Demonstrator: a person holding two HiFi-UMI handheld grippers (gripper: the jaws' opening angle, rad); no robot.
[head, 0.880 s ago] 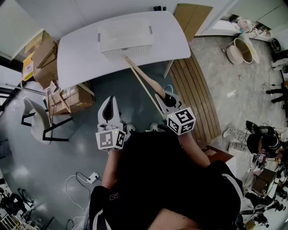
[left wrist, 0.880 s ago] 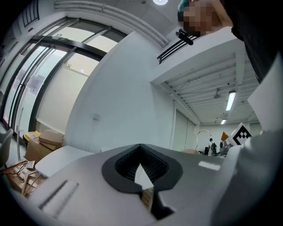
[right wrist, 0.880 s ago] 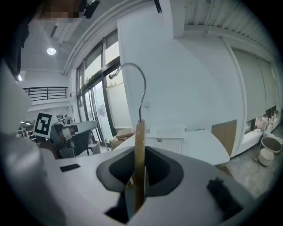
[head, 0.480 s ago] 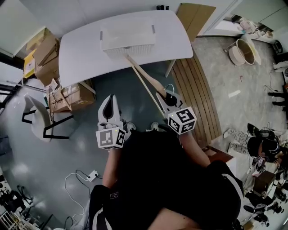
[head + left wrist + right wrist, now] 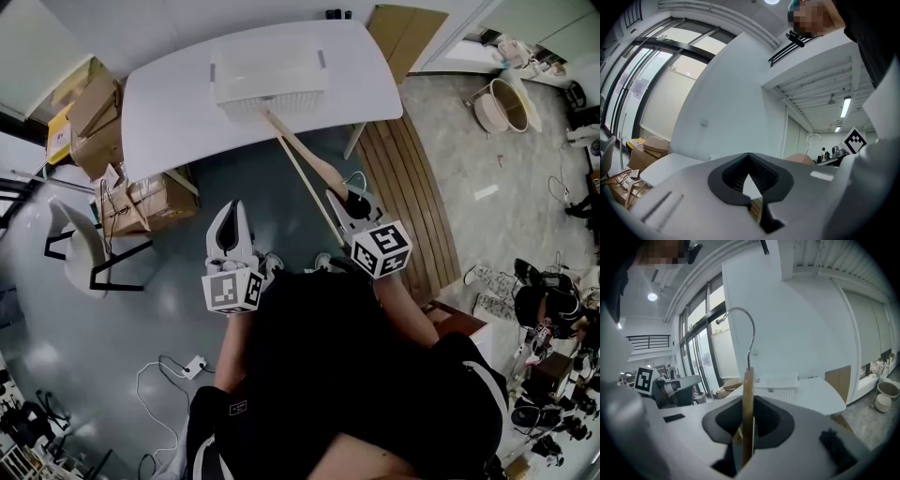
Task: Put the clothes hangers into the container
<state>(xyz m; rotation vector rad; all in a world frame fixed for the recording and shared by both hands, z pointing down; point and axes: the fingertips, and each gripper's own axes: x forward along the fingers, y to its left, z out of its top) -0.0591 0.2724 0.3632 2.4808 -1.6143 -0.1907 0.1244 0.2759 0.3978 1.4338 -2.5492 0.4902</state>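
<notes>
A wooden clothes hanger [image 5: 302, 167] with a metal hook [image 5: 742, 317] is pinched in my right gripper [image 5: 343, 201], whose jaws are shut on its bar [image 5: 748, 413]. The hanger reaches from the gripper up to the near rim of the white perforated container [image 5: 267, 77], which stands on the white table [image 5: 169, 108]. In the right gripper view the container [image 5: 780, 387] lies straight ahead behind the hanger. My left gripper [image 5: 230, 214] hangs below the table edge, apart from the hanger, shut with nothing in it [image 5: 751, 186].
Cardboard boxes [image 5: 94, 117] are stacked left of the table, with a white chair [image 5: 80, 248] below them. Wooden boards [image 5: 408, 178] lie on the floor at the right. A cable and power strip [image 5: 192, 367] lie near the person's feet.
Hardly anything: the right gripper and its hanger have drifted slightly, and the hanger's far end still sits at the container's near rim. The left gripper has stayed put.
</notes>
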